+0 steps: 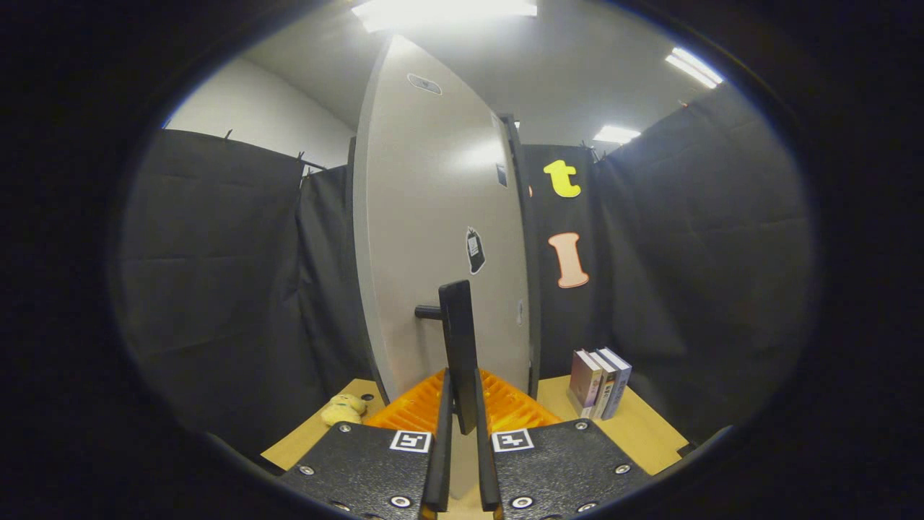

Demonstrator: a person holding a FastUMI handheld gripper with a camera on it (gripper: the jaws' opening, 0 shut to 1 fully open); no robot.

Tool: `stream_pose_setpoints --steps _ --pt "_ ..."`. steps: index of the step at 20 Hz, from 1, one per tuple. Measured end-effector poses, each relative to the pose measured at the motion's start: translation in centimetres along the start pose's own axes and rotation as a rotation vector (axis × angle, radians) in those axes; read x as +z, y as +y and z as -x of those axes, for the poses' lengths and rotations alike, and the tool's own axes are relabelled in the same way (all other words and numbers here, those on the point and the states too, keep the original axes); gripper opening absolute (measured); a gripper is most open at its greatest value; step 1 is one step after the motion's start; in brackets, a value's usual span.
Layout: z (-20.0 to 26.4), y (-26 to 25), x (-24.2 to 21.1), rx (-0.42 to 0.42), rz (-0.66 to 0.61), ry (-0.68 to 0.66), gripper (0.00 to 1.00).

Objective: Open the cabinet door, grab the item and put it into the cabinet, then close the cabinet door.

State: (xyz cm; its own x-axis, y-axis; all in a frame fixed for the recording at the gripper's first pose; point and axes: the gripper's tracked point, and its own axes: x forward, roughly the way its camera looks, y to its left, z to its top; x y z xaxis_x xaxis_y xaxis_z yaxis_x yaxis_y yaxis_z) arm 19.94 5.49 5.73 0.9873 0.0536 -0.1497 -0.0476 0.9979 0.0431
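While the cabinet door (440, 238) stands upright straight ahead, its dark bar handle (458, 347) runs down between the gripper (460, 412) fingers, which are clamped on its lower end. Left of the door, a yellow plush toy (343, 409) lies on the wooden table (642, 430). Right, three books (599, 381) stand upright.
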Motion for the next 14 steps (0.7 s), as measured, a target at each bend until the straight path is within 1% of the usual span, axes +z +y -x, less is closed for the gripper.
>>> stream_pose_setpoints --steps 1,3,4,7,10,11,13,14 --pt "0.2 -0.3 0.0 -0.014 -0.003 -0.006 0.16" --pt "-0.1 -1.6 0.5 -0.056 0.023 -0.032 0.13" --pt "-0.2 -2.7 0.7 -0.096 0.045 -0.041 0.12" --pt "0.6 -5.8 0.9 -0.191 0.101 -0.063 0.13" --pt "1.6 -8.1 1.1 -0.252 0.131 -0.086 0.13" --pt "1.9 -8.2 1.2 -0.253 0.13 -0.096 0.11" --pt "3.1 -9.5 1.8 -0.301 0.145 -0.129 0.07" --pt "3.9 -10.1 2.1 -0.327 0.145 -0.148 0.06"
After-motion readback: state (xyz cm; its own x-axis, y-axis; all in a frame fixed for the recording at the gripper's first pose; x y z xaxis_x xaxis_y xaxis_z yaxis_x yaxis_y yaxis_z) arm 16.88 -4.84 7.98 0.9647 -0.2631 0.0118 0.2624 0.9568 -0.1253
